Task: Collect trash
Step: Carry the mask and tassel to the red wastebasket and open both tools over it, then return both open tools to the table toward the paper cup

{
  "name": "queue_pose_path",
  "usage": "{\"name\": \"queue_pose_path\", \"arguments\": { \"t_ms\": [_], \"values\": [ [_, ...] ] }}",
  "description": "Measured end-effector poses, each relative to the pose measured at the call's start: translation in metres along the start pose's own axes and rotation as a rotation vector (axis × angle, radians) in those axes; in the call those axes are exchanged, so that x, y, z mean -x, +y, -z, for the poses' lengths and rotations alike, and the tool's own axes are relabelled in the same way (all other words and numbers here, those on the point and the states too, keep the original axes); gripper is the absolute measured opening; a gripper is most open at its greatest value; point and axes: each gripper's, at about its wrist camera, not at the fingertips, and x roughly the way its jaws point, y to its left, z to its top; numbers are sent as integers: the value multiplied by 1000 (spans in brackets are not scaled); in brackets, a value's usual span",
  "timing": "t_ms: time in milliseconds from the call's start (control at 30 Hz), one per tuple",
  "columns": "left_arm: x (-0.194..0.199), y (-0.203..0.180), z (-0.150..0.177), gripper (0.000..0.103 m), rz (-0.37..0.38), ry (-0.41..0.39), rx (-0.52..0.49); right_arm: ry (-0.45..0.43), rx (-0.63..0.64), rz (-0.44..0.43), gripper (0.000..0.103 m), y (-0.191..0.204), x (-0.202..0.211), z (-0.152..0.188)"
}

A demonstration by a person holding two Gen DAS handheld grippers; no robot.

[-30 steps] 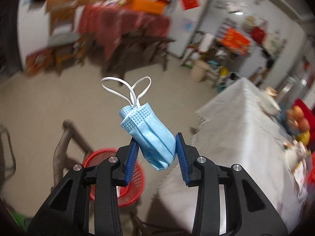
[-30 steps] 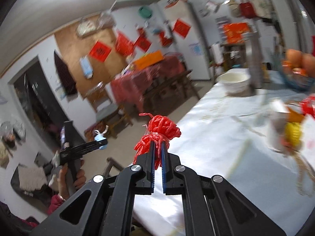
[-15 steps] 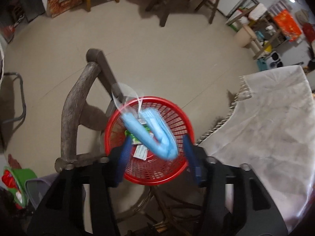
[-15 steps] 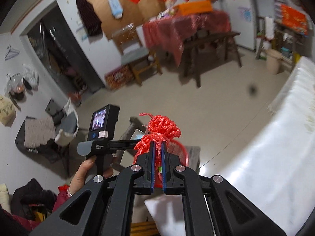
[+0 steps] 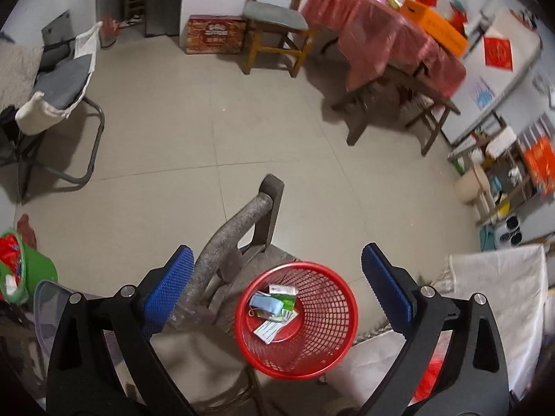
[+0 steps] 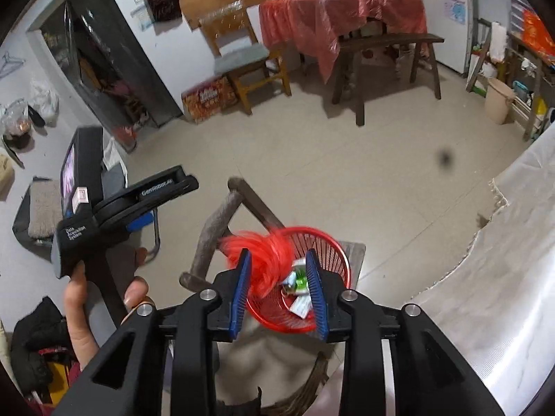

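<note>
Left wrist view: the left hand-held gripper (image 5: 275,282), jaws just opened wide, hangs empty above a red basket (image 5: 296,319) holding a blue face mask (image 5: 265,305) and wrappers.

Right wrist view: the right hand-held gripper (image 6: 277,286), jaws just parted, has a blurred red mesh bundle (image 6: 265,260) between them over the basket (image 6: 324,242).

A red mesh basket (image 5: 296,319) holds a pale blue face mask (image 5: 265,305); red netting (image 6: 269,260) blurs above its rim.
</note>
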Motion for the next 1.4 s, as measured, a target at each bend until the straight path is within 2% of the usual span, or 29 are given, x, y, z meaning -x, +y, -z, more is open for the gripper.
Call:
{"name": "queue_pose_path", "arguments": {
  "t_ms": [233,367,533,667,933,1167,1400],
  "values": [
    [9,-19,1,94,66,7,-47,-100,-24,20,34,-19,58,13],
    [23,-43,11,94,127,0,-122,-171,-36,85,47,-32,95,31],
    [40,-69,26,94,199,-10,-192,-257,-98,149,56,-60,141,57],
    [56,-91,41,95,251,-31,-259,-334,-156,236,60,-86,181,83],
    [96,-135,76,96,346,-65,-420,-445,-318,338,64,-138,244,147],
    [126,-164,111,96,430,-50,-539,-567,-472,421,70,-187,299,221],
    [153,-221,185,96,462,-14,-783,-674,-633,489,71,-240,350,289]
  ]
}}
